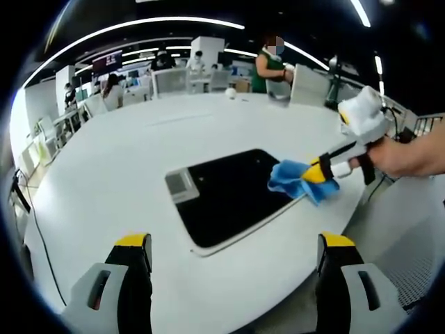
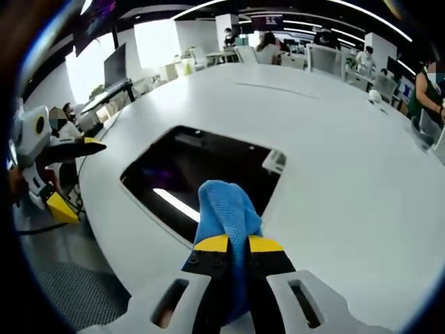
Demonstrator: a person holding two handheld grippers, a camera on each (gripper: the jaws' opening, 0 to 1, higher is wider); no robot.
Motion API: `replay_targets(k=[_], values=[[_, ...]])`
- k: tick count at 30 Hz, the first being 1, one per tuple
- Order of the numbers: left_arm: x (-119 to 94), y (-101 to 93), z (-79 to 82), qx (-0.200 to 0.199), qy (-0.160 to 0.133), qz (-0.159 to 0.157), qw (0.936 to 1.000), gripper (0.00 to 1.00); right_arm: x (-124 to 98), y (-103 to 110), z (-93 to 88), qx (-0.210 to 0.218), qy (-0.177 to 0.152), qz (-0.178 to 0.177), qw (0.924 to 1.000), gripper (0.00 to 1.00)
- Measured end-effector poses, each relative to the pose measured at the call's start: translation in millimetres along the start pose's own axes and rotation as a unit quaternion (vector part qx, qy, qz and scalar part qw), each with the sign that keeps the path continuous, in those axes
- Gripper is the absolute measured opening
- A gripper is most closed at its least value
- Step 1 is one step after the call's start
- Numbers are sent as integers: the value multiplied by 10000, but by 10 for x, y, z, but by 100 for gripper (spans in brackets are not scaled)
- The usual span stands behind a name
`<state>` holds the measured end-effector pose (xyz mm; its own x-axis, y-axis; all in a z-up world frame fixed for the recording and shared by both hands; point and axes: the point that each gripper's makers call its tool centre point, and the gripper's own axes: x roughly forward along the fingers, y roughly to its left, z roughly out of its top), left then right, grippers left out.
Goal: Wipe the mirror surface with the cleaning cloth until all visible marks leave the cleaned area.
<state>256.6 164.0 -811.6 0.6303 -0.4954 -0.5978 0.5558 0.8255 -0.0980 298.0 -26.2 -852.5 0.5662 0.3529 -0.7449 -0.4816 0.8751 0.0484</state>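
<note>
A dark rectangular mirror with a white rim lies flat on the round white table. In the left gripper view my right gripper comes in from the right, shut on a blue cleaning cloth that rests on the mirror's right corner. My left gripper stands open near the table's front edge, short of the mirror. In the right gripper view the blue cloth sticks out from between the shut yellow-tipped jaws over the mirror. The left gripper shows at the left, off the table.
A small grey square patch sits at the mirror's left corner. Desks, chairs and several people fill the office beyond the table. A small white object lies at the far side. A grey floor lies beyond the table edge.
</note>
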Motion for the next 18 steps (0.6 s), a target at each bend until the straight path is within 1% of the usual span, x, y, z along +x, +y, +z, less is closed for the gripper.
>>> replay_targets(k=[3,12,18], values=[[-3,4,1,-58,-14,4,10000,99,0,5,2,-57,-55,-15,10000,3],[-9,7,8,-49,-27,20,10000,99,9,17,27,9,-128,-1,9999,2],[-2,-2,6,-8,-7,-4,10000,99,53,114,74,1,-135,92,9999,2]])
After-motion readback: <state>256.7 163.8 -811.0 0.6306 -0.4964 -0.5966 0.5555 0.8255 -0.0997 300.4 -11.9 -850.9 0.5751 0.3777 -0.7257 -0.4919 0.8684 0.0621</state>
